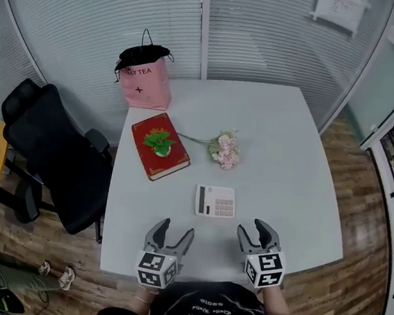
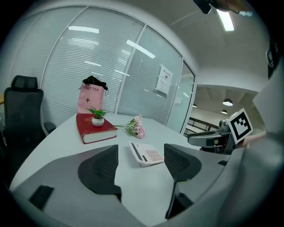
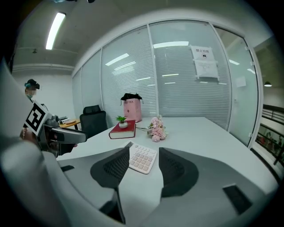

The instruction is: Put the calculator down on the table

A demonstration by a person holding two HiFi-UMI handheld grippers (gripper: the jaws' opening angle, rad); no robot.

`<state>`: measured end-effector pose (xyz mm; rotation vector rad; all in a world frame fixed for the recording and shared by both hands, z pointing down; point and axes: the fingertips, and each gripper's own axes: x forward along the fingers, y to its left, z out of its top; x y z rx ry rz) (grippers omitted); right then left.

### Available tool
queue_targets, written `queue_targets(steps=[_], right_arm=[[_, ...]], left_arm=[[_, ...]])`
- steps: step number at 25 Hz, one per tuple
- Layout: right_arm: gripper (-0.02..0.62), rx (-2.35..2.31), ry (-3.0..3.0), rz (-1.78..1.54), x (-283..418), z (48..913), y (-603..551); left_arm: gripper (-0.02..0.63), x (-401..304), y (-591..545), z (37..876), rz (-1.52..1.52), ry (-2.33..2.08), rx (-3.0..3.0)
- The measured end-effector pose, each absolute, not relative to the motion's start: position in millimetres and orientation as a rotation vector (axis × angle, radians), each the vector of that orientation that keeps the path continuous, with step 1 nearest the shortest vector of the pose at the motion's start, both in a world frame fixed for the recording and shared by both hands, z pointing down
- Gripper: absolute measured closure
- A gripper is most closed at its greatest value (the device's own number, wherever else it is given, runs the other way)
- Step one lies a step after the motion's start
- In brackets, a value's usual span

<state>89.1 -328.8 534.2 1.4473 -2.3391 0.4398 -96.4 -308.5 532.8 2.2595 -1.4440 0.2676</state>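
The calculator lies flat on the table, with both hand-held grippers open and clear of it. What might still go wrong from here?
1. The left hand-held gripper and right hand-held gripper hover just short of the calculator; a forward drift could shove it across the table.
2. The flowers lie close beyond it, and a small plant stands on the red book; a long reach might knock them.

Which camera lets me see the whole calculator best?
The head view: it looks down on the calculator, which lies flat on the table, whole and uncovered. The right gripper view shows the calculator closer, with clear keys, but a jaw hides one edge. The left gripper view shows the calculator low and slanted, beyond open jaws.
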Motion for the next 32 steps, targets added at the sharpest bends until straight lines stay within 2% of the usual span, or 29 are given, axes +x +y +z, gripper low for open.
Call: queue_targets(steps=[6, 16, 17, 19, 21, 22, 23, 32], right_arm=[[0.382, 1.441, -2.307, 0.415, 81, 546, -284], [0.386, 1.42, -2.294, 0.341, 71, 542, -276], [0.406, 1.416, -2.298, 0.329, 69, 541, -275], [0.479, 1.412, -2.303, 0.299, 65, 538, -275], [0.579, 1.408, -2.309, 0.276, 63, 536, -274], [0.586, 1.399, -2.315, 0.271, 61, 535, -274], [0.586, 1.386, -2.321, 0.267, 59, 535, -274], [0.589, 1.283, -2.328, 0.211, 45, 539, -277]], left_arm=[[0.279, -103, -275, 540, 0.334, -1.441, 2.288], [0.281, -92, -262, 535, 0.36, -1.411, 2.361], [0.294, -91, -260, 535, 0.358, -1.406, 2.368], [0.4, -88, -258, 533, 0.359, -1.415, 2.384], [0.498, -87, -258, 531, 0.367, -1.439, 2.396], [0.557, -86, -257, 532, 0.375, -1.445, 2.396], [0.578, -85, -257, 533, 0.383, -1.44, 2.394], [0.586, -66, -253, 533, 0.373, -1.323, 2.435]])
